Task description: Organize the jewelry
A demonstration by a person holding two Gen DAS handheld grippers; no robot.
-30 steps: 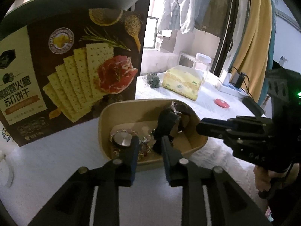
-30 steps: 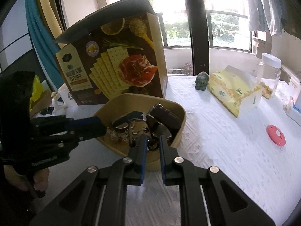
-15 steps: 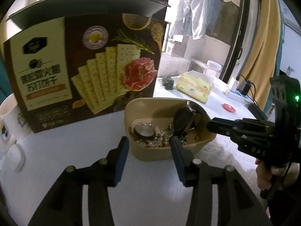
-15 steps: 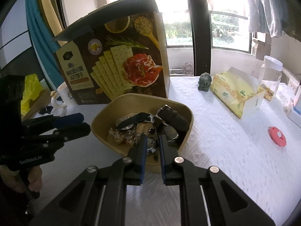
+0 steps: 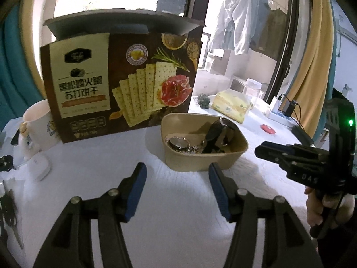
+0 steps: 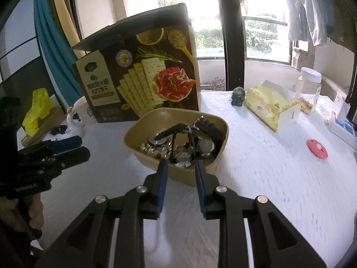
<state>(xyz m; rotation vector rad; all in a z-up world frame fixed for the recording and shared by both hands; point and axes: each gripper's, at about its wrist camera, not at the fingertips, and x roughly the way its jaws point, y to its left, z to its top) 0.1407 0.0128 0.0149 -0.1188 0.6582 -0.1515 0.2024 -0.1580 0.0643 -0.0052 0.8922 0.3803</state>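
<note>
A tan bowl on the white tablecloth holds several watches and bracelets, among them a black-strapped watch and a silver watch face. My left gripper hovers just short of the bowl's near wall; its jaws are opening and nothing is between them. It also shows at the left edge of the right wrist view, where the left gripper is held by a hand. My right gripper sits above the bowl's near rim, jaws opening, nothing gripped. From the left wrist view the right gripper stands right of the bowl.
A tall cracker box stands behind the bowl, a white mug to its left. A tissue pack, a clear jar, a small green figurine and a red disc lie to the right. A white device lies front left.
Both grippers have drawn back out of the bowl and their jaws have spread apart, the left far wider. Nothing came out with them; the jewelry stays in the bowl.
</note>
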